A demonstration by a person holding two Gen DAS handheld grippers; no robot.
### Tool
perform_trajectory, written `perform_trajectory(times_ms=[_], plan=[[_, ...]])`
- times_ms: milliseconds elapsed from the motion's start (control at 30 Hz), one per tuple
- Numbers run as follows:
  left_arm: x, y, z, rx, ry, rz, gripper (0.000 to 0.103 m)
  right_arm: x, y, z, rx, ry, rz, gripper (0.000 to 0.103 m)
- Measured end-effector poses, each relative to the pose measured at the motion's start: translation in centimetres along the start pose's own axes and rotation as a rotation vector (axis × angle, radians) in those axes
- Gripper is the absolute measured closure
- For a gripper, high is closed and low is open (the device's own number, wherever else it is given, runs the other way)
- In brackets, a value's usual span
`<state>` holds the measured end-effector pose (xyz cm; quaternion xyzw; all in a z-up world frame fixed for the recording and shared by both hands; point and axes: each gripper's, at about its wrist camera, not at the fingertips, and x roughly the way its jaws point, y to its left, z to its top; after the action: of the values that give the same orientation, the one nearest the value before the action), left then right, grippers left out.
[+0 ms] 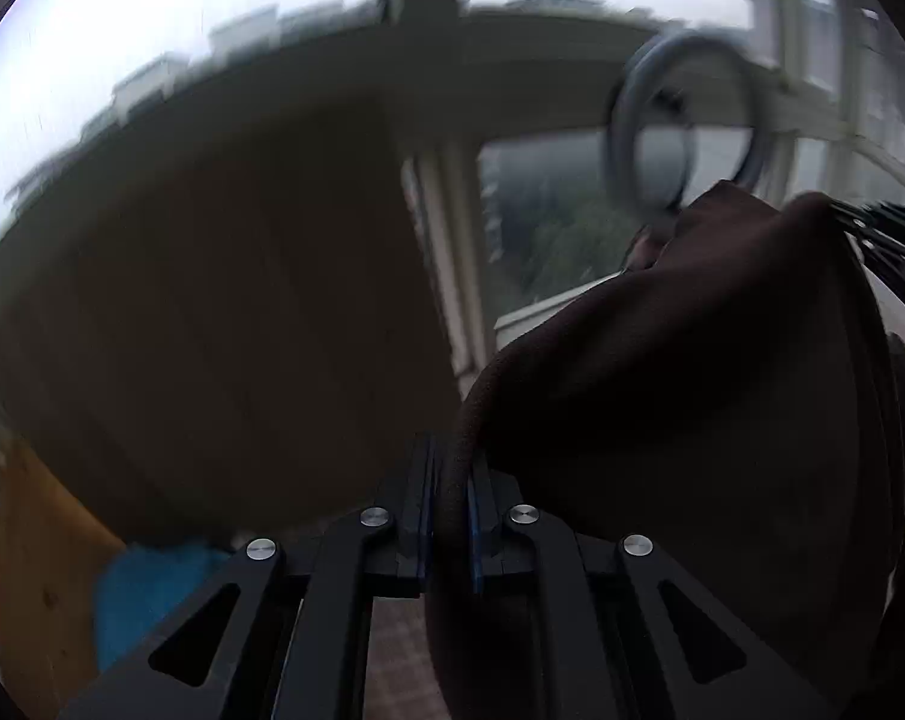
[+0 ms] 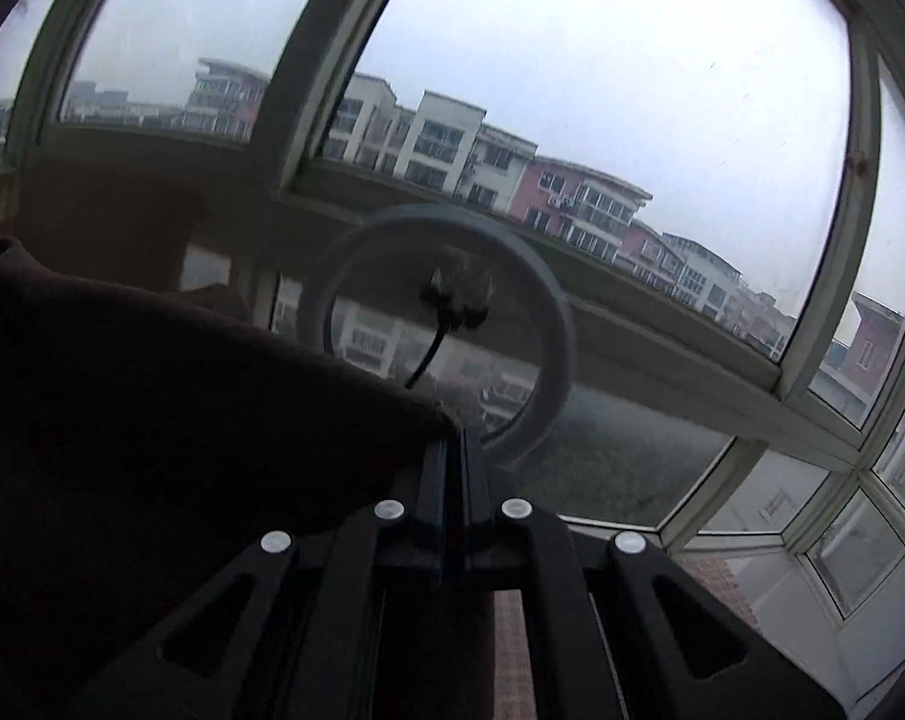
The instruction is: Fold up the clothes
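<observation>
You see a dark brown cloth [image 1: 692, 360] in black grippers, the left gripper [image 1: 449, 480] and the right gripper [image 2: 455, 468], both with thin blue edges on the pads. Behind the cloth hangs a grey ring [image 2: 446, 330]. Past the ring stand pink and white buildings [image 2: 572, 204]. Below the cloth lies something bright blue [image 1: 146, 594] on orange-brown wood [image 1: 38, 570].

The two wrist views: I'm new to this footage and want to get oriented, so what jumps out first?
A dark brown garment fills the right of the left wrist view, an edge pinched in the left gripper. In the right wrist view it spreads leftward from the shut right gripper. Behind it a ring light stands before curved windows facing apartment blocks.
</observation>
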<state>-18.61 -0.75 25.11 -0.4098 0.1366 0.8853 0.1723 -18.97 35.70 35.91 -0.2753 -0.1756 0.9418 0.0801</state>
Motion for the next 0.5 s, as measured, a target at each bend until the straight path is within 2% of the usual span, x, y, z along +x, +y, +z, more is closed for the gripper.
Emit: perform_trajectory(times_ms=[33, 67, 100, 133, 167, 233, 300, 333, 400, 433, 500], plan=[[4.2, 0.6, -0.3, -0.063, 0.085, -0.004, 0.095, 3.9, 1.3, -1.3, 0.003, 0.099, 0.043, 0.099], [7.4, 1.2, -0.9, -0.123, 0.136, -0.036, 0.095, 7.1, 2.4, -2.7, 0.020, 0.199, 0.108, 0.099], [9.1, 1.4, -1.4, -0.140, 0.148, -0.064, 0.095, 9.4, 2.6, -3.7, 0.072, 0.270, 0.175, 0.099], [10.4, 1.6, -2.2, -0.133, 0.149, -0.058, 0.096, 10.6, 2.4, -4.7, 0.134, 0.315, 0.238, 0.099], [10.8, 1.8, -2.8, -0.118, 0.144, -0.039, 0.096, 10.8, 1.9, -5.2, 0.167, 0.313, 0.278, 0.098], [10.3, 2.7, -4.5, -0.086, 0.123, -0.043, 0.093, 9.7, 0.7, -5.8, 0.196, 0.268, 0.350, 0.088], [8.9, 3.9, -6.2, -0.099, 0.108, -0.057, 0.093, 7.4, -0.8, -5.9, 0.208, 0.232, 0.373, 0.068], [7.8, 4.8, -7.1, -0.101, 0.093, -0.077, 0.092, 6.1, -1.3, -6.5, 0.219, 0.221, 0.394, 0.064], [5.6, 5.8, -8.5, -0.108, 0.072, -0.092, 0.092, 3.4, -2.6, -8.2, 0.254, 0.207, 0.439, 0.063], [4.9, 5.9, -8.9, -0.134, 0.076, -0.118, 0.093, 2.1, -3.6, -9.1, 0.282, 0.203, 0.465, 0.063], [2.5, 6.7, -11.8, -0.177, 0.090, -0.178, 0.092, -1.1, -5.6, -10.4, 0.343, 0.200, 0.514, 0.063]])
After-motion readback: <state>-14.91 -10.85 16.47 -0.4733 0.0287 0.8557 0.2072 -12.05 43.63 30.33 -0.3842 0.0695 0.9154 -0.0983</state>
